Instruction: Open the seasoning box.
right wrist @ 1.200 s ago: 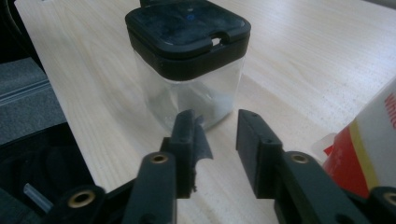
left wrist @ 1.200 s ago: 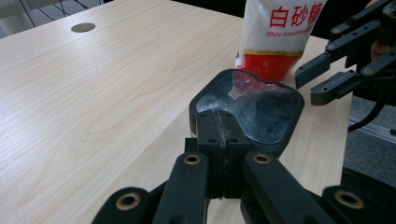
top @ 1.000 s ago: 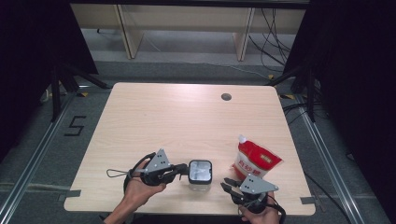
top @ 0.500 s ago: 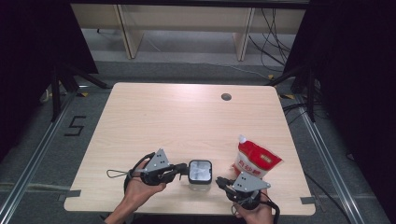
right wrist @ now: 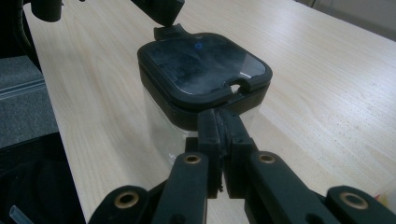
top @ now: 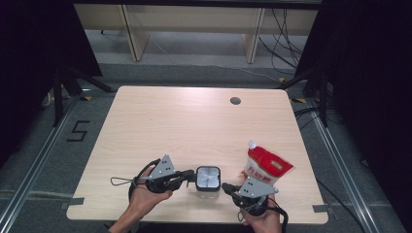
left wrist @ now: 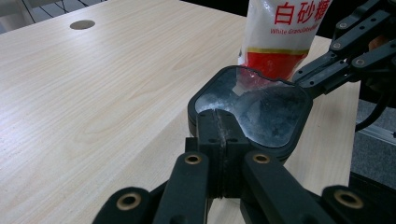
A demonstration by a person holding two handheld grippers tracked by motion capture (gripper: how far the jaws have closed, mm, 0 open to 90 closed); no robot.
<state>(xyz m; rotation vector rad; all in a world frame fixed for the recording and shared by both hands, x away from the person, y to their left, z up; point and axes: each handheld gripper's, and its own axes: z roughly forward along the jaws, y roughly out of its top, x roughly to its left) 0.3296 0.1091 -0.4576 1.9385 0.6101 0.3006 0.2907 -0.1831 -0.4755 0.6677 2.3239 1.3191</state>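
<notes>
High view: near the table's (top: 145,121) front edge, the left gripper (top: 190,175) and right gripper (top: 227,187), jaws fully closed, pinch opposite tabs of the lid (top: 208,177) on a clear jar (right wrist: 163,126) with apparently white residue; uneven pulling could tip it toward the sugar pouch (top: 265,165)
</notes>
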